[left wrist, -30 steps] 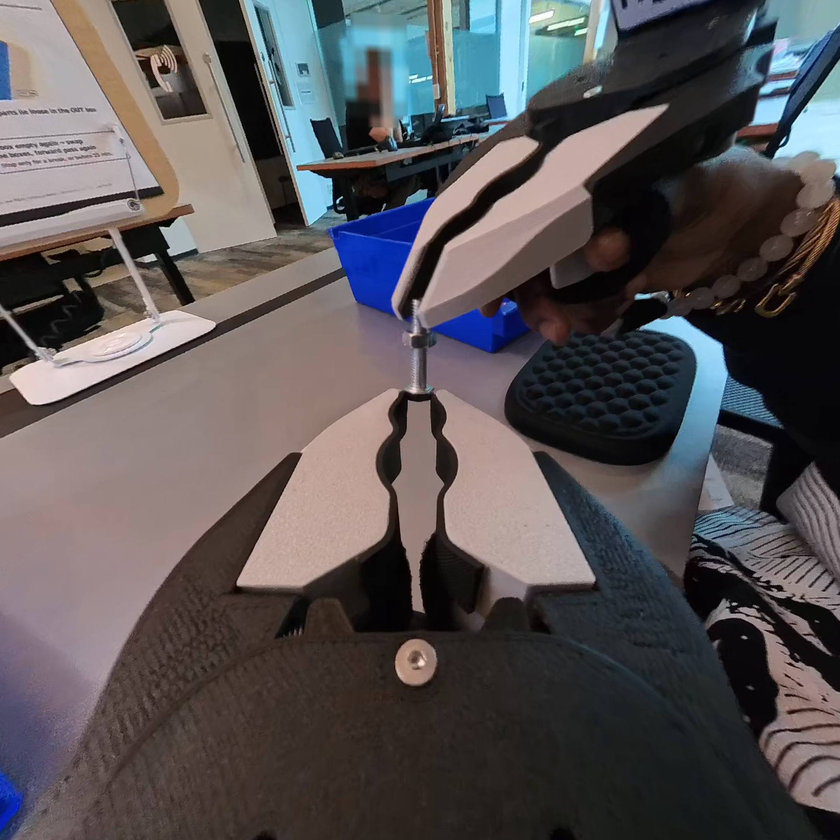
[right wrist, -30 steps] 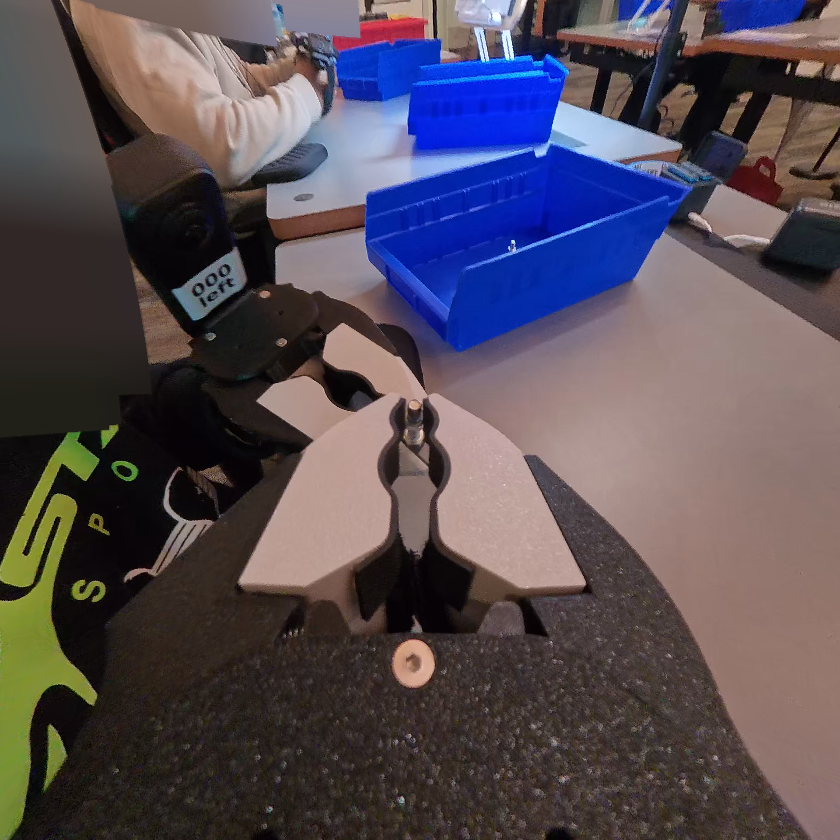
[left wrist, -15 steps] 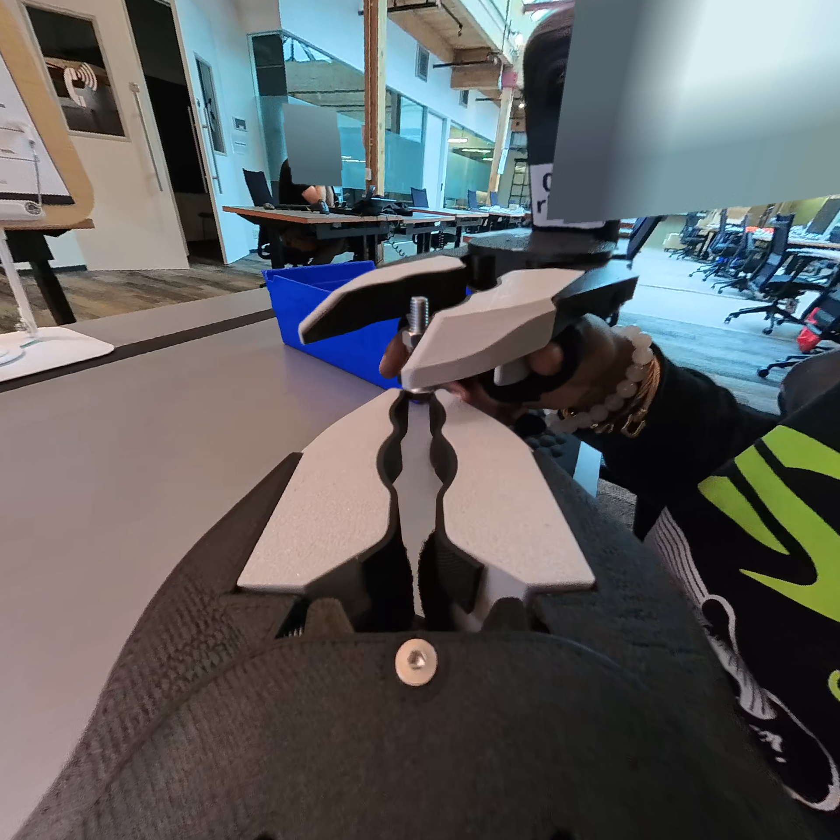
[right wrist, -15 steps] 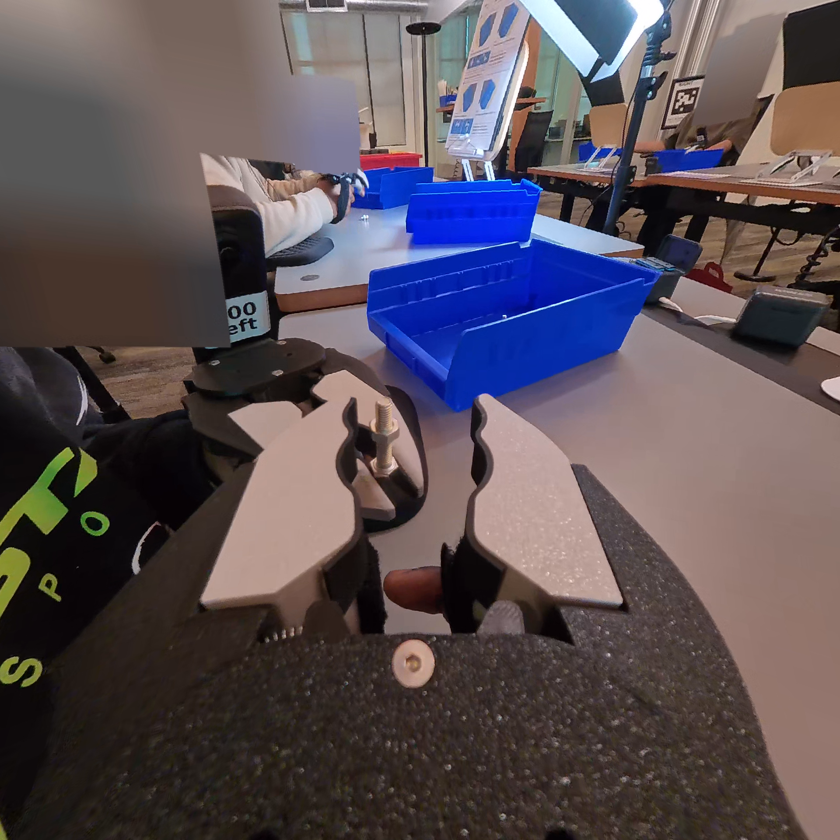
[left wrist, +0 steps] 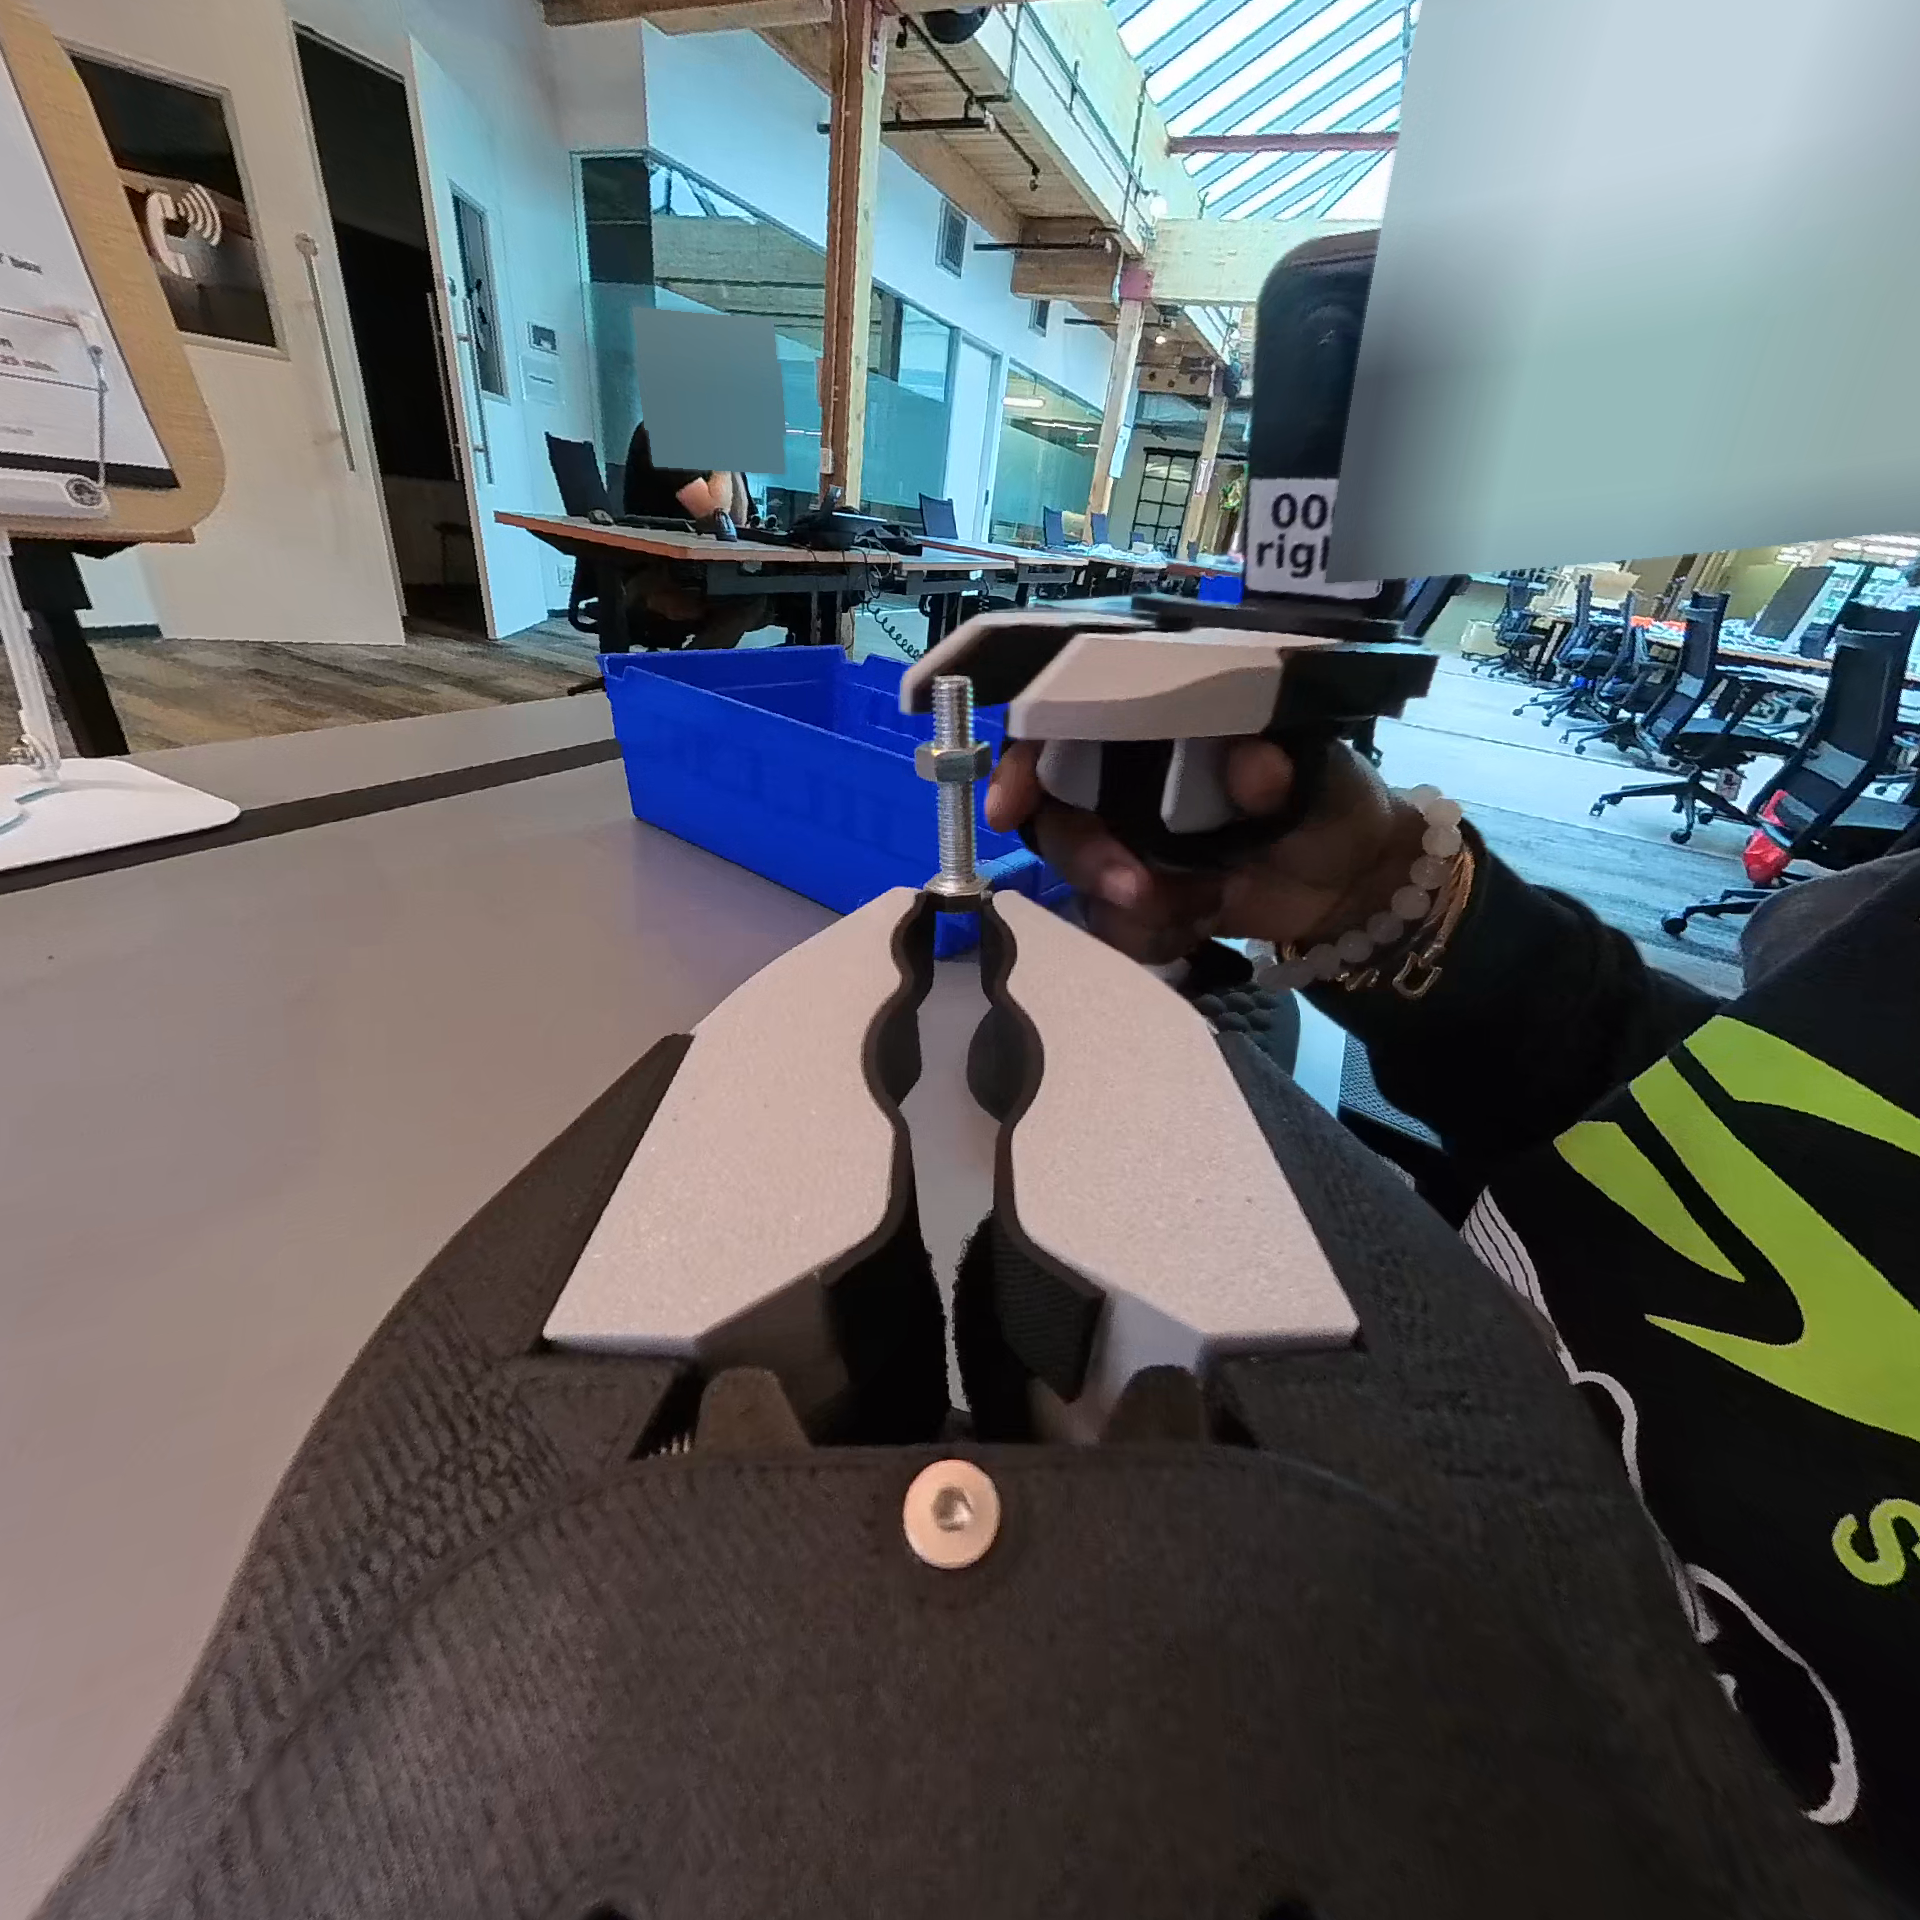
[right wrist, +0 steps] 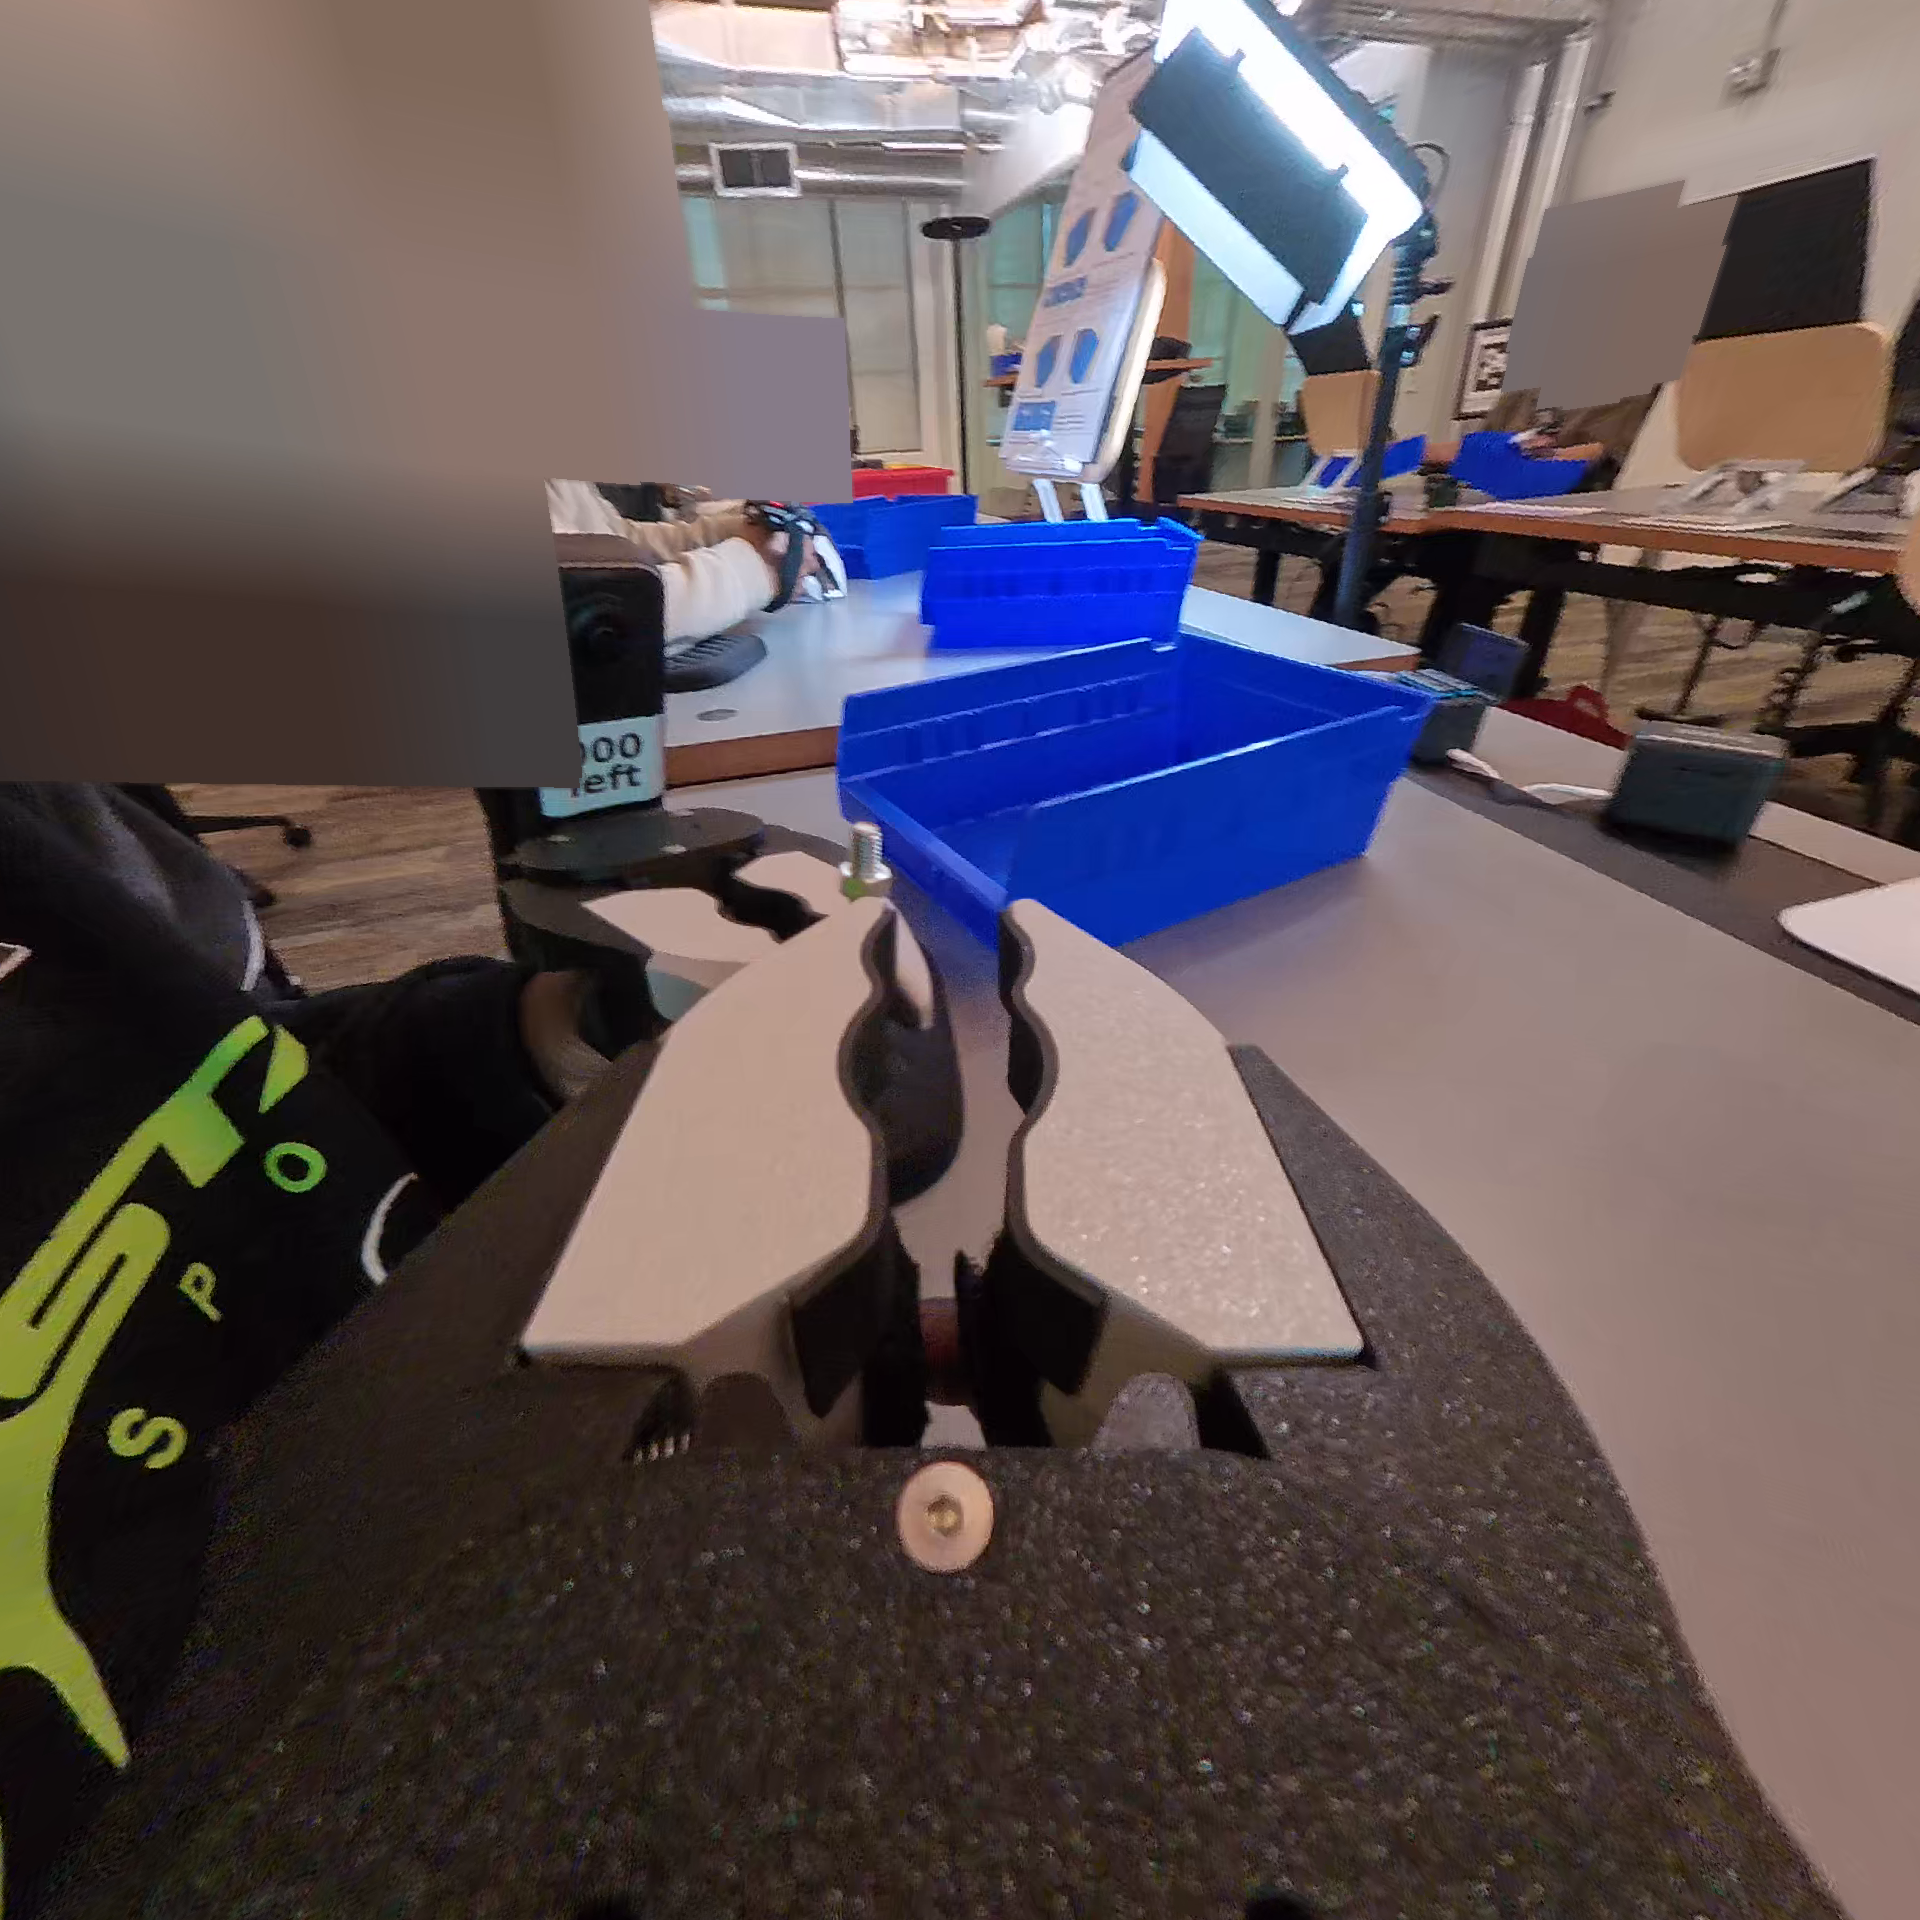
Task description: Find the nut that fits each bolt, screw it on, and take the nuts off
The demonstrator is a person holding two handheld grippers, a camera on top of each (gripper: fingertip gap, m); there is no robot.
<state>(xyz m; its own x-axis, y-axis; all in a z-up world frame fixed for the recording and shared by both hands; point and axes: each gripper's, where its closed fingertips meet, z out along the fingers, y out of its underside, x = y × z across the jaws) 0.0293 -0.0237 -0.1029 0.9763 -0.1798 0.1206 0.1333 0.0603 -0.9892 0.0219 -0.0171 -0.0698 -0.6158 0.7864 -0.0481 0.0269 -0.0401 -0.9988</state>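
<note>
Above the grey table (left wrist: pixel 312 1039), the left gripper (left wrist: pixel 956 906) pinches the head of an upright bolt (left wrist: pixel 953 821) with a nut (left wrist: pixel 952 764) partway up its thread, while the right gripper (right wrist: pixel 948 925), jaws slightly apart and holding nothing, hovers just beside the bolt's top, near the blue bin (right wrist: pixel 1195 821).

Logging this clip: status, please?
Left gripper clamps bolt by its head, upright. Nut partway down thread. Right gripper open, beside bolt. Nothing in the way.
</note>
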